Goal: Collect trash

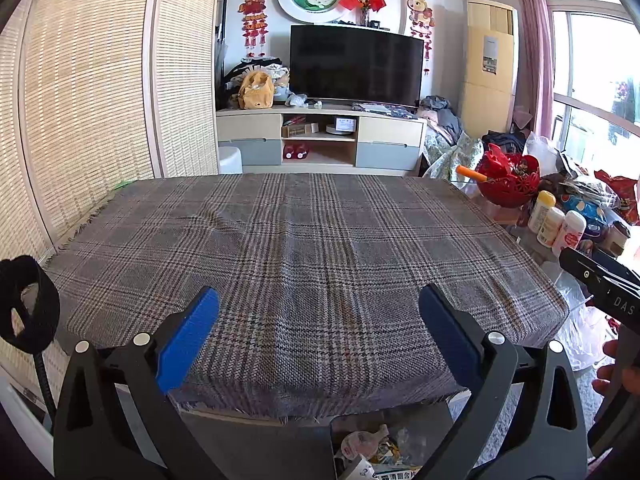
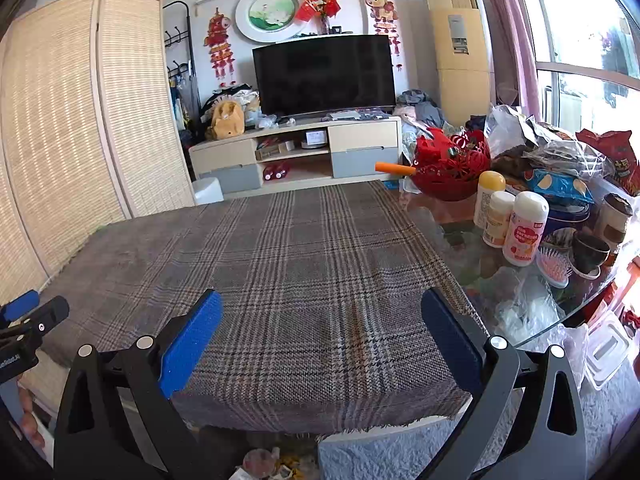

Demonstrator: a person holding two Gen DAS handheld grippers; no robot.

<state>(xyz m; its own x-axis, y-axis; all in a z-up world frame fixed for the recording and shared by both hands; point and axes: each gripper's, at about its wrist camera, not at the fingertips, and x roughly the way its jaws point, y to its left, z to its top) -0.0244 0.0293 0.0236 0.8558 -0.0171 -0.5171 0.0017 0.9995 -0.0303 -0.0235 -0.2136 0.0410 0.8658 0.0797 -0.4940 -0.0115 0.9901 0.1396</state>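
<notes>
Both grippers, left (image 1: 319,320) & right (image 2: 322,326), gape empty over bare cloth (image 1: 280,248); trash (image 1: 370,446) binned below, job prob. done.

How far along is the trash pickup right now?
Done: the plaid cloth shows no litter, and wrappers sit in the bin below its near edge. In hand: nothing; left gripper and right gripper are both open. Left: possibly the plastic bags on the glass table.
</notes>
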